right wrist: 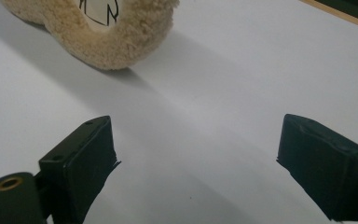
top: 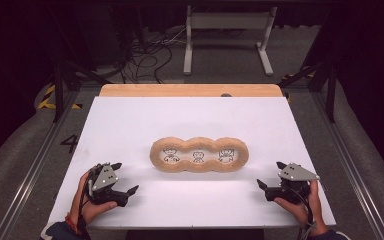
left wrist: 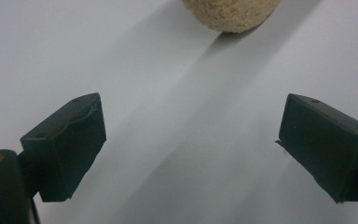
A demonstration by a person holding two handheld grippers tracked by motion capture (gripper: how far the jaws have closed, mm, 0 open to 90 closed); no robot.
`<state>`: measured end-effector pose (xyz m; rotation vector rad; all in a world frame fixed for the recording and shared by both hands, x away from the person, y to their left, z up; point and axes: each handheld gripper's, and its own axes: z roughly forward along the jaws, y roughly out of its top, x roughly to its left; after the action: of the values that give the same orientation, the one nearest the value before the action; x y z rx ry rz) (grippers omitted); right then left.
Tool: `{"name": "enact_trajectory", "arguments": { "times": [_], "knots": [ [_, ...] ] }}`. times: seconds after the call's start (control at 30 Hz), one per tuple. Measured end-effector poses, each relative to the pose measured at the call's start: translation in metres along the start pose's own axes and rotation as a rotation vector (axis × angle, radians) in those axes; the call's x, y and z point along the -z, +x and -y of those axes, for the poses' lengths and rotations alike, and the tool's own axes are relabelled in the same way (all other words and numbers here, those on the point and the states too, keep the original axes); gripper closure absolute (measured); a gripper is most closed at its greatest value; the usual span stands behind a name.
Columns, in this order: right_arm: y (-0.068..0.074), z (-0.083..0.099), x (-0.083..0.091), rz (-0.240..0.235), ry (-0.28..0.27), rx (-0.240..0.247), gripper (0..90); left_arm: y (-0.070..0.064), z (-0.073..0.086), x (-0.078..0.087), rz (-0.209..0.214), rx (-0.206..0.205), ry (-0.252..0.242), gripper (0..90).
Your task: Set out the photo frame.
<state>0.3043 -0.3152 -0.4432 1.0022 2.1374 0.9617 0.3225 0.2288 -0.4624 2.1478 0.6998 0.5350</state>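
Observation:
A tan fuzzy three-lobed frame (top: 198, 154) lies flat in the middle of the white table top (top: 130, 120); each of its three openings shows a small black line drawing. My left gripper (top: 125, 177) rests near the front left, jaws spread wide with nothing between them, and the frame's rounded end (left wrist: 231, 14) sits a little beyond them. My right gripper (top: 271, 175) stands open at the front right, pointed at the frame's other end (right wrist: 107, 32). Both grippers are apart from the frame.
A wooden strip (top: 190, 90) runs along the table's far edge. Beyond it stand a white metal stand (top: 227, 35) and loose cables (top: 145, 55) on the floor. Metal rails (top: 35, 165) flank the table on both sides.

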Motion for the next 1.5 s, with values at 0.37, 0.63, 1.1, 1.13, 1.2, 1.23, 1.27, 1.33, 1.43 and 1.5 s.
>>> {"name": "enact_trajectory", "arguments": {
  "times": [0.37,0.63,1.1,1.13,1.2,1.23,1.27,1.33,1.43,1.5],
  "knots": [
    [-0.006,0.015,0.012,0.020,-0.009,-0.027,10.4,0.004,0.009,0.004,0.001,0.029,-0.004,7.9],
    [-0.011,0.024,0.018,0.039,-0.016,-0.059,10.3,0.010,0.021,0.019,-0.003,0.073,-0.025,8.1],
    [-0.011,0.026,0.019,0.032,-0.035,-0.066,10.2,0.009,0.025,0.030,-0.018,0.086,-0.057,8.2],
    [-0.011,0.026,0.019,0.033,-0.036,-0.068,10.3,0.009,0.026,0.030,-0.015,0.085,-0.053,8.2],
    [-0.012,0.026,0.020,0.036,-0.038,-0.070,10.3,0.010,0.027,0.031,-0.018,0.087,-0.058,8.1],
    [-0.011,0.026,0.020,0.035,-0.038,-0.071,10.3,0.010,0.027,0.032,-0.019,0.089,-0.065,8.1],
    [-0.011,0.025,0.020,0.035,-0.038,-0.071,10.3,0.010,0.027,0.032,-0.018,0.089,-0.065,8.1],
    [-0.010,0.025,0.020,0.036,-0.035,-0.067,10.3,0.009,0.027,0.033,-0.021,0.085,-0.065,8.1],
    [-0.010,0.025,0.019,0.036,-0.033,-0.060,10.3,0.010,0.027,0.033,-0.023,0.083,-0.069,8.1],
    [-0.010,0.025,0.019,0.034,-0.032,-0.061,10.3,0.010,0.027,0.033,-0.021,0.082,-0.066,8.1]
  ]
}}
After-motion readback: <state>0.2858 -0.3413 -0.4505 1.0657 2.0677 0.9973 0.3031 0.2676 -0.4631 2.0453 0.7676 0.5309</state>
